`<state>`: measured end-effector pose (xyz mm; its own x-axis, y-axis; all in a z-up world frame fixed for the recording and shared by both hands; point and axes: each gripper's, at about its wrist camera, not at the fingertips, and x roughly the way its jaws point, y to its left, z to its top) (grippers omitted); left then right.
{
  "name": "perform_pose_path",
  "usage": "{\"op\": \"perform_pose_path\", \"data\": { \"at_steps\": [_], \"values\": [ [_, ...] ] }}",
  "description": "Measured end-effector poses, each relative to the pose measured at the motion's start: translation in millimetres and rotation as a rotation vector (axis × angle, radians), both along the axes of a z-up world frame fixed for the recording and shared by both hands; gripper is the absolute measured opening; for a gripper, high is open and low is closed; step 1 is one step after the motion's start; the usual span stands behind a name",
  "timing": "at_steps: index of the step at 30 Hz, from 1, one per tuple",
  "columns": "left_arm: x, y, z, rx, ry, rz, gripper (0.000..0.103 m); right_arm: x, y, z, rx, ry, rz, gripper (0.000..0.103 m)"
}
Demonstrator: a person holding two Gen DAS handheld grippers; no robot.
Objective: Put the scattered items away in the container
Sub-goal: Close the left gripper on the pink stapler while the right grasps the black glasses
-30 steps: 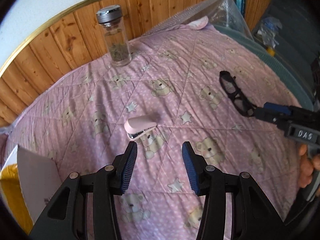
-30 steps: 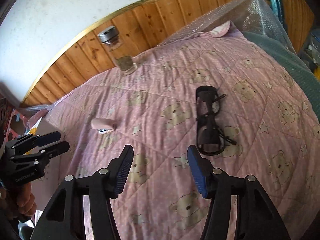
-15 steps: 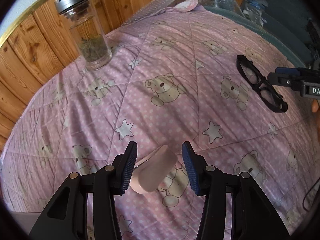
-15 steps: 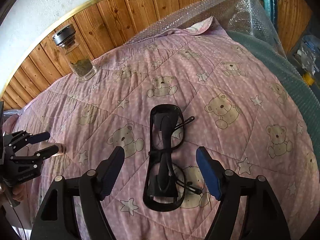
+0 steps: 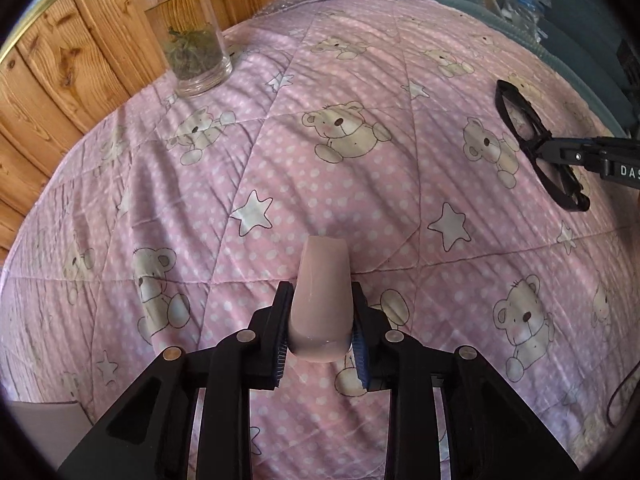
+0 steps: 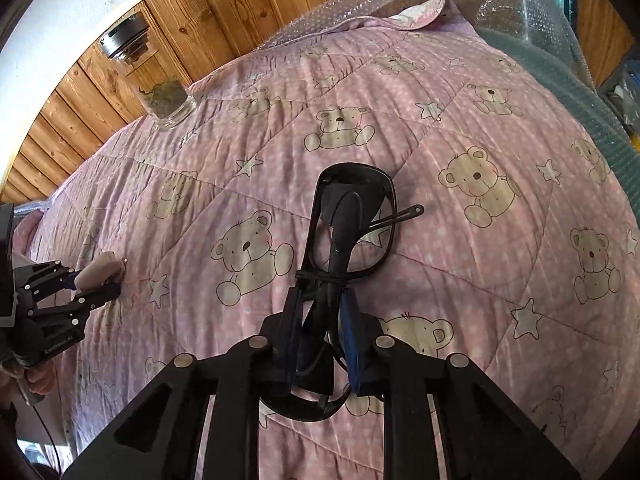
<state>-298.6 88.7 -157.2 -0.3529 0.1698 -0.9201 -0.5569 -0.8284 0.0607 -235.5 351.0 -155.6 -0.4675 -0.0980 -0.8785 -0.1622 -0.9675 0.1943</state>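
A pale pink stapler (image 5: 324,264) lies on the pink teddy-bear quilt (image 5: 360,184). My left gripper (image 5: 322,290) is closing on it, and both blue pads touch its sides. The right wrist view shows the same grip at the far left, stapler (image 6: 98,268) in the left gripper (image 6: 100,280). Folded black glasses (image 6: 352,216) lie on the quilt in the middle. My right gripper (image 6: 322,294) is closing around their near half, with the pads against the frame and folded arms. From the left wrist, the glasses (image 5: 516,120) and right gripper (image 5: 540,148) sit at the right edge.
A glass jar (image 5: 188,40) with dried leaves and a metal lid stands at the back left by the wooden wall (image 5: 60,80). Bubble wrap (image 6: 520,8) covers the far right side. A pale flat surface (image 5: 44,424) shows at the lower left corner.
Both grippers came down onto the quilt. The left one went from open above the stapler to closed on it. The right one widened around the glasses, then closed on them.
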Motion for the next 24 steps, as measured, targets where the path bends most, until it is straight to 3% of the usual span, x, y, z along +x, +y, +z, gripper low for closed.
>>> {"op": "perform_pose_path", "data": {
  "at_steps": [2, 5, 9, 15, 24],
  "values": [
    [-5.7, -0.4, -0.3, 0.017, -0.009, 0.042, 0.035, -1.4, 1.6, -1.3, 0.005, 0.008, -0.005, 0.022],
    [-12.1, -3.3, 1.6, 0.05, -0.032, 0.118, 0.027, -6.2, 4.4, -10.5, -0.021, 0.0, -0.014, 0.028],
    [-3.0, -0.4, 6.8, 0.014, -0.014, 0.176, 0.027, -5.1, 15.4, -8.7, -0.101, 0.015, -0.054, 0.019],
    [20.9, -8.0, 27.2, 0.053, -0.001, 0.244, 0.026, 1.9, 23.1, 1.3, -0.287, 0.048, -0.093, 0.019],
    [62.6, -32.2, 59.8, 0.1, -0.004, 0.32, 0.026, 28.1, -12.5, 16.7, -0.34, 0.069, -0.043, 0.019]
  ]
}}
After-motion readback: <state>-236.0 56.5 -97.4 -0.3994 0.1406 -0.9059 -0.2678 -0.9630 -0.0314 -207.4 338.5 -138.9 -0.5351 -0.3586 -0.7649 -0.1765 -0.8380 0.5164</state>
